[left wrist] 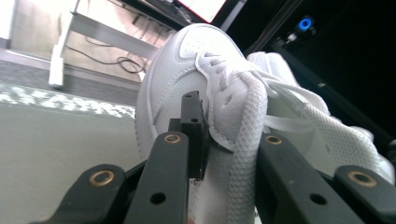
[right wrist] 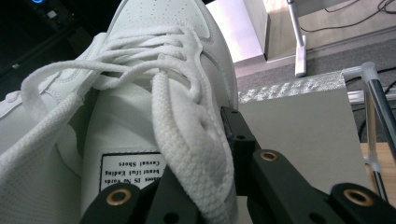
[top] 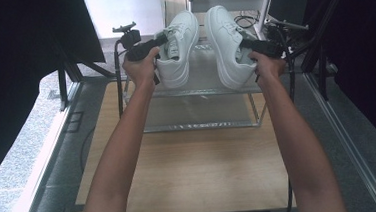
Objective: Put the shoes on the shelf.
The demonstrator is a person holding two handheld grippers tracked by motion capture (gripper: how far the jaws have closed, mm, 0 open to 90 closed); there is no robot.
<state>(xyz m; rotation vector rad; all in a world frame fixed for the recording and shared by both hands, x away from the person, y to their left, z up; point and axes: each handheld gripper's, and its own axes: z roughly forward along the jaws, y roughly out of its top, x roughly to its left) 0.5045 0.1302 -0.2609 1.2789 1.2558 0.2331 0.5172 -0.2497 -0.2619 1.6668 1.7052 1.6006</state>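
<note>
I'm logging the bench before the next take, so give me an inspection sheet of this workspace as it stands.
Surface: pale wooden table, bare in front; a metal-framed rack with a clear shelf at its far end.
Job's things: two white sneakers, left sneaker and right sneaker, held up over the rack, toes pointing away.
Clutter: nothing seen on the table.
Grippers: left tongs clamp the left sneaker's side wall; right tongs clamp the right sneaker's side by the tongue.
Cables: a dark cable hangs at the table's right edge; coiled wires beyond the rack.
Surroundings: black curtains on both sides, grey floor.
</note>
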